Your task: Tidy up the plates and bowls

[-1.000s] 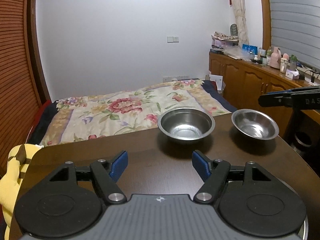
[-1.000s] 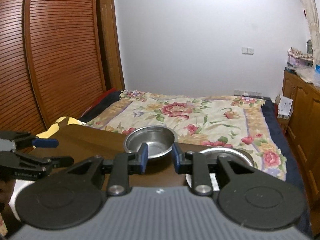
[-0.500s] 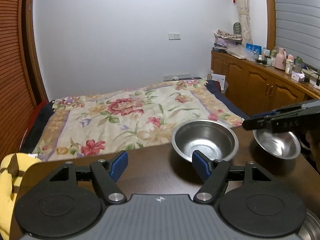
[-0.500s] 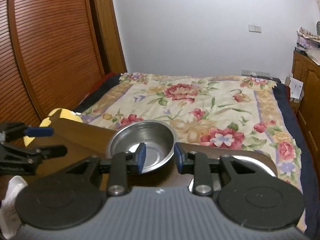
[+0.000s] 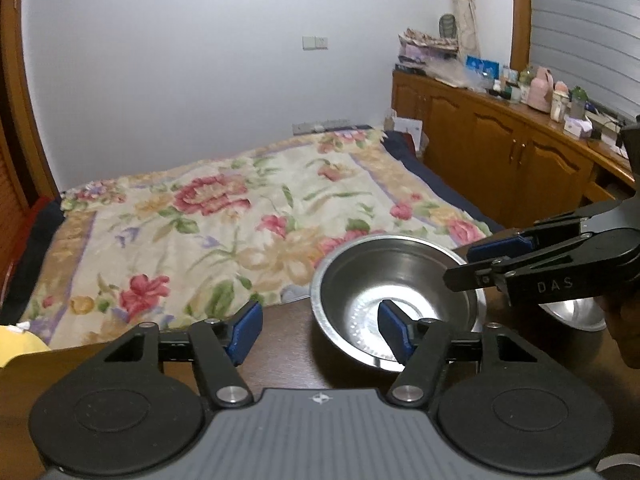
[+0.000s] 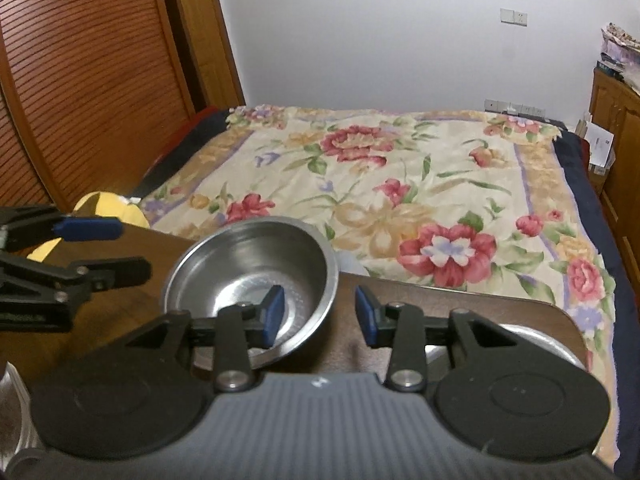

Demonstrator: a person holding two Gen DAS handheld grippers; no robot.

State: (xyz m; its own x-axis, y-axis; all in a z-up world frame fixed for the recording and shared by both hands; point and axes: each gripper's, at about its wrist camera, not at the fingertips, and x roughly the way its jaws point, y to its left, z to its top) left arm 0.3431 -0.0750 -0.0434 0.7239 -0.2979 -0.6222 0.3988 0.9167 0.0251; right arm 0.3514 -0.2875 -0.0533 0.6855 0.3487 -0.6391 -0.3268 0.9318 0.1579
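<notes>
"DAS" on right tongs

Dark brown wooden tabletop, far edge rounded, butting against the foot of a bed spread with a floral cover.

On the tabletop:
- Deep steel bowl close to the far edge, upright, inside shiny and bare. Same bowl in the right wrist view, left of centre.
- Second steel bowl to the right of the first, near it, mostly hidden; contact between the two cannot be told.
- Flat steel rim at the right end in the right wrist view, partly hidden; plate or bowl not certain.
- Yellow item at the left corner; on the tabletop or behind it, unclear.
</notes>
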